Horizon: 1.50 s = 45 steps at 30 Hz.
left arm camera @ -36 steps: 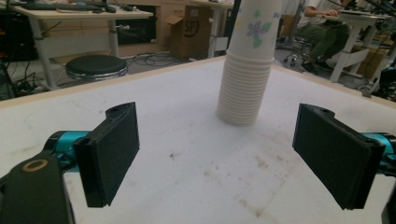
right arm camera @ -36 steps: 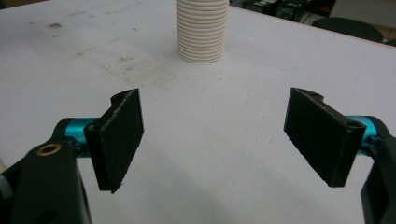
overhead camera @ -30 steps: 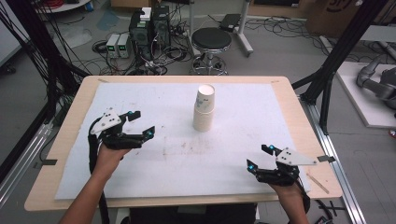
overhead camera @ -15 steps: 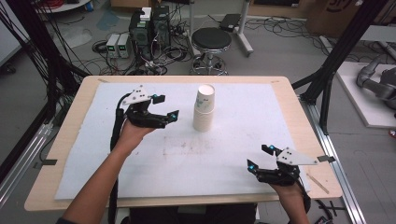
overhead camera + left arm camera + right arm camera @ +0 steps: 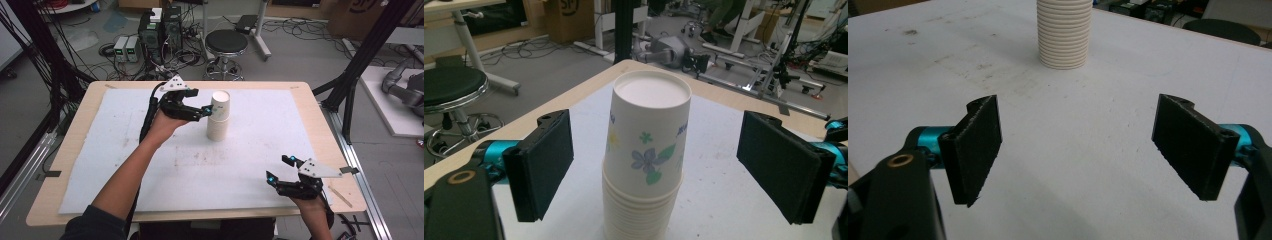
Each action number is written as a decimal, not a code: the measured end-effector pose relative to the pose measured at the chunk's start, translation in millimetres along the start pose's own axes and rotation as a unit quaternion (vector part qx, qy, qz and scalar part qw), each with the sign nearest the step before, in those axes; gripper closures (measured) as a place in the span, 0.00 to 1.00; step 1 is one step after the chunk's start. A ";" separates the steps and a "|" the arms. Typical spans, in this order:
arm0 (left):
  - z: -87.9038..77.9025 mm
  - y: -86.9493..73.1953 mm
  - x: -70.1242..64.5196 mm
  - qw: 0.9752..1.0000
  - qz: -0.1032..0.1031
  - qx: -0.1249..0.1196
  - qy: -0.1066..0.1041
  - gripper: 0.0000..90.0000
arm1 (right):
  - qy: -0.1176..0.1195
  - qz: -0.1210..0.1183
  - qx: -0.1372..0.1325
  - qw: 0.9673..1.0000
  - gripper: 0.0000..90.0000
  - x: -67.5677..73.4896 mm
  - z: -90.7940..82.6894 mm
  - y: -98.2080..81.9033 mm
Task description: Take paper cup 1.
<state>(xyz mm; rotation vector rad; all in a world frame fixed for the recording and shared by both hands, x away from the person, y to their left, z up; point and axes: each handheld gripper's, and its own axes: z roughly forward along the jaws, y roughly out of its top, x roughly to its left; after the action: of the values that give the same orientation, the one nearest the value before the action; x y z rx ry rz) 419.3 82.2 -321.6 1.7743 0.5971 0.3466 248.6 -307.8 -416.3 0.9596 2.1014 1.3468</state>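
Straddling cup stack (image 5: 646,150), left hand-held gripper (image 5: 654,165) gapes.

Black stool (image 5: 226,42) beyond white mat (image 5: 125,150)

1. The left forearm reaches forward and to the right from the bottom edge of the high view, its dark sleeve ending near the elbow.
2. The left gripper (image 5: 204,112) is held out level at the far end of that arm, its jaws spread wide apart and pointing right.
3. The right hand (image 5: 309,202) sits low at the near right.
4. The right gripper (image 5: 280,168) points left and away, its jaws wide apart and holding nothing.
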 end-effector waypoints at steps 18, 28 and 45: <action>56.3 18.8 0.3 0.999 -0.001 0.049 0.004 0.17 | 0.005 0.000 -0.004 1.000 0.23 1.0 -0.1 1.2; 66.3 13.9 1.8 0.998 -0.002 0.056 -0.002 0.38 | 0.005 0.002 -0.005 1.000 0.23 0.5 -1.4 1.3; 30.9 53.9 -4.3 1.000 0.005 -0.020 0.013 0.39 | 0.009 -0.002 -0.006 1.000 0.23 2.9 0.9 2.6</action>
<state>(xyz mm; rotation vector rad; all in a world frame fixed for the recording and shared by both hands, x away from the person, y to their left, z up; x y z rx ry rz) 443.6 44.4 -278.5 1.7381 0.5959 0.3856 248.2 -304.3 -414.4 0.9407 2.1050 1.3708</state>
